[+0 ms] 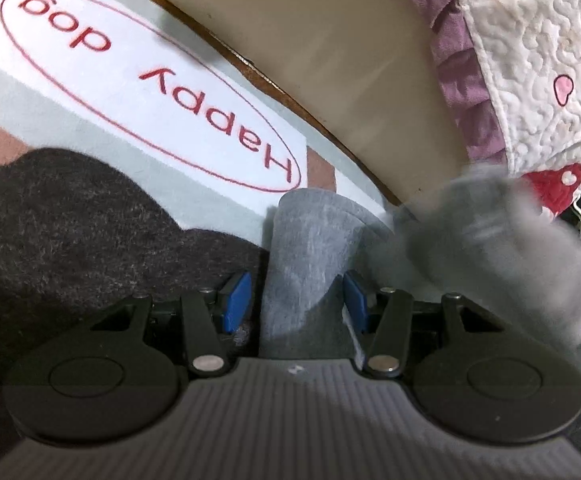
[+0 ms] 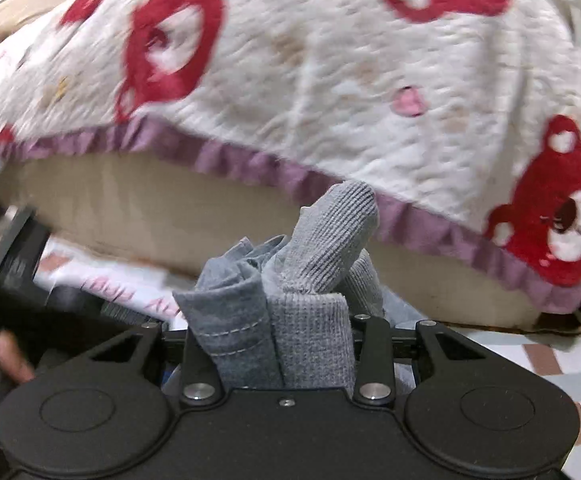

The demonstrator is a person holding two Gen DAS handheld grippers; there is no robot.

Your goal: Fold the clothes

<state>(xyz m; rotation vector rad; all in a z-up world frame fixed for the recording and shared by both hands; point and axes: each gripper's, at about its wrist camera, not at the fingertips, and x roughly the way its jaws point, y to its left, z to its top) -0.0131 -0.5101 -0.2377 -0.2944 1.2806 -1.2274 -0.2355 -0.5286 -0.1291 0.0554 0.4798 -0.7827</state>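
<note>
A grey garment [image 1: 306, 248] stands up between the blue pads [image 1: 236, 300] of my left gripper [image 1: 296, 300], which is shut on it. Its other end trails right as a blurred grey mass [image 1: 490, 240]. In the right wrist view the same grey garment [image 2: 306, 280], ribbed knit with a stitched hem, is bunched in my right gripper [image 2: 286, 320], which is shut on it with its pads hidden by cloth. The left gripper's black body [image 2: 10, 272] and a hand [image 2: 10, 356] show at the left edge.
A dark fuzzy garment [image 1: 50, 240] lies left of the grey one on a printed sheet [image 1: 150, 92] reading "Happy dog". Behind runs a beige bed side [image 2: 130, 208], with a white quilt [image 2: 330, 72] with red bears and purple frill hanging over it.
</note>
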